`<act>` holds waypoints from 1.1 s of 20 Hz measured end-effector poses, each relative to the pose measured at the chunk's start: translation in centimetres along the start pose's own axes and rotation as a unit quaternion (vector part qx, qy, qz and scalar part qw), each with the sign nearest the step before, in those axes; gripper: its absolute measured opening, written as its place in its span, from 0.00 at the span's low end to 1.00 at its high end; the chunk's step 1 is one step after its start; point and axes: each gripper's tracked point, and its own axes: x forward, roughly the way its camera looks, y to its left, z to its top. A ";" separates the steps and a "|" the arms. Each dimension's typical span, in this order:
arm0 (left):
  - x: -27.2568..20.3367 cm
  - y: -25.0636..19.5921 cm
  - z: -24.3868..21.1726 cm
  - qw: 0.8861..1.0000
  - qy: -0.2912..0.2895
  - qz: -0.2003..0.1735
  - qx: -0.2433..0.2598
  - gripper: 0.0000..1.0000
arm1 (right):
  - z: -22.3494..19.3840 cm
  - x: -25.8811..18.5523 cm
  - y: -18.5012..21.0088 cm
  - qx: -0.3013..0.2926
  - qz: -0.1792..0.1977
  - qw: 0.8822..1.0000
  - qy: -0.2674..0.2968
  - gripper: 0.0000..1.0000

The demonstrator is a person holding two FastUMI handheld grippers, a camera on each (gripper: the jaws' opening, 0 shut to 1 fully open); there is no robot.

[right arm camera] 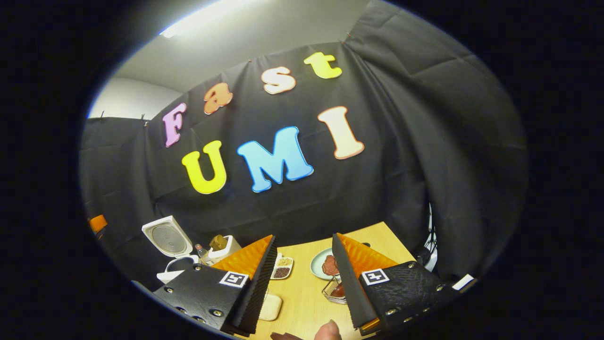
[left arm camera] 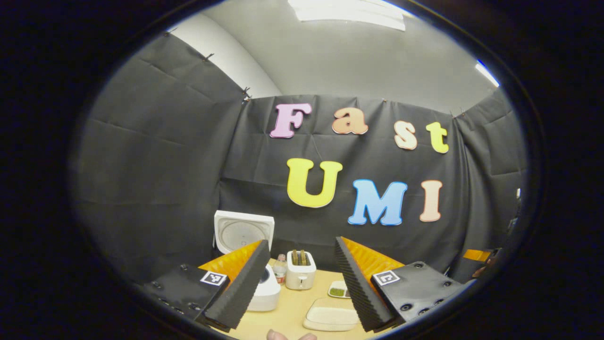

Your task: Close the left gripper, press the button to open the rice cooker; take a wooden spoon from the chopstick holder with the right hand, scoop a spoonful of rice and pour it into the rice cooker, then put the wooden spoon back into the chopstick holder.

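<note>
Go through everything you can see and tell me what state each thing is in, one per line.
rice cooker: lid up, open
toaster: upright, slices in its slots
left gripper: open, holding nothing
right gripper: open, holding nothing
divided dish: flat on the table, filled compartments
plate: flat on the table, something reddish on it
bottle: upright beside the toaster

The white, glossy plastic rice cooker (left arm camera: 264,288) stands on a smooth pale wooden table (left arm camera: 292,311), backed by matt black cloth (left arm camera: 155,165).
</note>
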 end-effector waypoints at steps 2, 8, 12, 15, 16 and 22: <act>1.9 2.5 0.5 1.000 -0.004 0.002 -0.006 0.93 | 2.1 -1.5 3.9 -0.015 0.002 1.000 -0.025 0.72; 10.5 10.6 2.2 1.000 -0.022 0.003 0.000 0.99 | 4.9 -3.6 16.4 -0.065 -0.005 0.995 -0.071 0.68; 20.0 16.0 0.2 1.000 0.003 0.021 -0.006 0.93 | 2.9 -3.1 22.2 -0.069 -0.002 0.996 -0.050 0.72; 27.3 19.2 -1.2 0.998 0.024 0.053 0.003 0.92 | 1.6 -2.7 24.7 -0.095 0.001 0.995 -0.039 0.72; 29.4 19.6 -1.8 0.998 0.034 0.055 0.007 0.92 | 1.1 -2.3 25.2 -0.098 0.000 0.995 -0.032 0.72; 39.5 21.2 -3.3 0.993 0.055 0.067 0.077 0.96 | -0.8 -0.8 26.4 -0.100 -0.003 0.995 0.002 0.72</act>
